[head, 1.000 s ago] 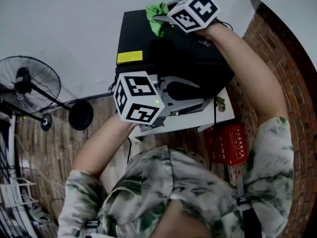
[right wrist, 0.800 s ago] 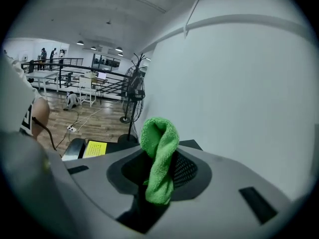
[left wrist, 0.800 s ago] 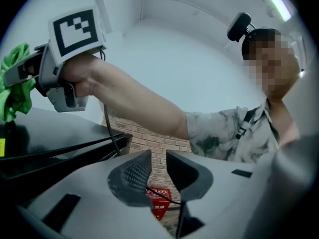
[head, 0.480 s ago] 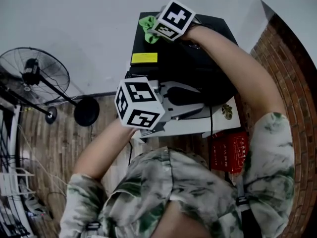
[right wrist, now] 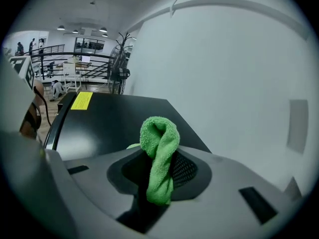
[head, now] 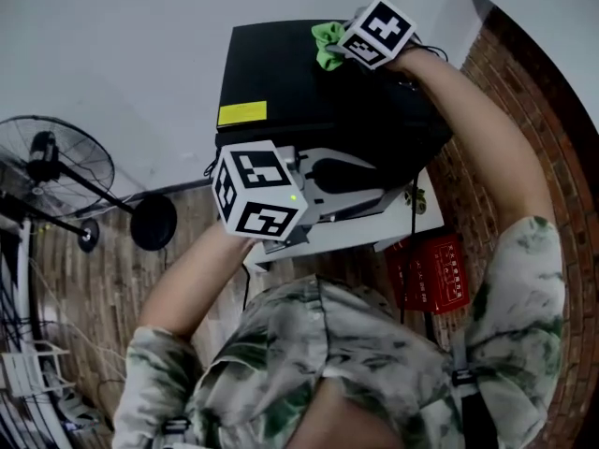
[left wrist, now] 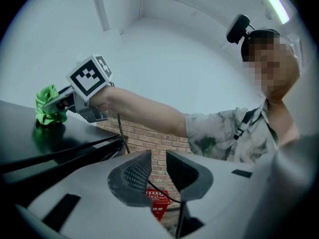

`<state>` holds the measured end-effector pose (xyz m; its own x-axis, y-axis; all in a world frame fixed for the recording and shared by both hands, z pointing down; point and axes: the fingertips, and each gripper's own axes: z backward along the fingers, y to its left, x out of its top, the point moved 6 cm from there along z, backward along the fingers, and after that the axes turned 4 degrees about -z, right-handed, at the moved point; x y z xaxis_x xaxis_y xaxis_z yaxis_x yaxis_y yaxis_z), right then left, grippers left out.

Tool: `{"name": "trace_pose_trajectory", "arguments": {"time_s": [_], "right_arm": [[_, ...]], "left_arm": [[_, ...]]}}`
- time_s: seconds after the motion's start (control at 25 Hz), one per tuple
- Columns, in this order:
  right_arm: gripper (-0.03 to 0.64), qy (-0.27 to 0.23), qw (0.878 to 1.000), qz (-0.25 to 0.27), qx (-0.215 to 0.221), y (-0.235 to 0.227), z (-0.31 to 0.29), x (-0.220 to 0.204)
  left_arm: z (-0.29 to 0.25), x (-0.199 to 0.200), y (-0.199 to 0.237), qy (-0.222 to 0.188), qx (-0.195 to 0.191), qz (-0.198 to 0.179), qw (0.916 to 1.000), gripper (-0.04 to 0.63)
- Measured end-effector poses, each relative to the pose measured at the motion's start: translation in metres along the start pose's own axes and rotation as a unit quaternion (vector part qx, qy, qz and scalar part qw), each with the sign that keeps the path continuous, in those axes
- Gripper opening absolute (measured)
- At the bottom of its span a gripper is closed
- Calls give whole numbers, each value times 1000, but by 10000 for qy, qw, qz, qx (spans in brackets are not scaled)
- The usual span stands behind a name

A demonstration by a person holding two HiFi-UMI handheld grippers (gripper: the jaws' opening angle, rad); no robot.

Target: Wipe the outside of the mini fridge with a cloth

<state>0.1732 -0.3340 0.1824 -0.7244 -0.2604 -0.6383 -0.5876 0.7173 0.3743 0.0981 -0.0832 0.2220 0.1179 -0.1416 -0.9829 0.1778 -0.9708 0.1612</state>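
Note:
The black mini fridge [head: 281, 82] shows its top from above, with a yellow label [head: 242, 113] near its left edge. My right gripper [head: 339, 47] is shut on a green cloth [head: 327, 40] and presses it on the fridge top near the far edge. In the right gripper view the cloth [right wrist: 159, 156] stands pinched between the jaws above the black top [right wrist: 114, 118]. My left gripper [head: 379, 195] hovers by the fridge's near edge; its jaws stand slightly apart with nothing between them [left wrist: 158, 171]. From there the cloth [left wrist: 50, 108] is seen at far left.
A standing fan [head: 56, 162] is on the brick floor at left. The fridge rests on a white table [head: 374, 234], with a red box [head: 438, 271] below right. A white wall runs behind the fridge, and a cable [left wrist: 121, 133] hangs from the right gripper.
The right gripper slid the cloth left along the fridge top's far edge, then back right past where it started. The left gripper stayed by the near edge.

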Motion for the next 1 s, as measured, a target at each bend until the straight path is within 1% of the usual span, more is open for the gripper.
{"name": "trace_pose_trajectory", "arguments": {"time_s": [0.16, 0.32, 0.44, 0.52, 0.6, 0.72, 0.84, 1.0], "right_arm": [[114, 186, 9987, -329, -347, -37, 19, -42], [114, 403, 9958, -486, -667, -68, 33, -76], [114, 519, 9939, -532, -810, -82, 38, -92], [114, 475, 9938, -544, -848, -87, 41, -93], [114, 276, 9947, -555, -823, -89, 43, -83], [114, -116, 9965, -503, -659, -82, 42, -53], [114, -362, 9982, -223, -429, -65, 32, -15], [114, -541, 9980, 271, -159, -36, 6, 34]], "left_arm": [[-17, 1, 0, 51, -124, -26, 9999, 89], [-28, -1, 1, 77, -175, -18, 9998, 89], [-33, -2, 3, 79, -174, 20, 9998, 89], [-36, -3, 4, 100, -160, 33, 9998, 89], [-38, -4, 5, 106, -125, 58, 9998, 89], [-38, -5, 7, 123, -67, 84, 9999, 89], [-35, -7, 9, 109, 46, 117, 9999, 89], [-30, -10, 11, 62, 236, 154, 9996, 89]]}}
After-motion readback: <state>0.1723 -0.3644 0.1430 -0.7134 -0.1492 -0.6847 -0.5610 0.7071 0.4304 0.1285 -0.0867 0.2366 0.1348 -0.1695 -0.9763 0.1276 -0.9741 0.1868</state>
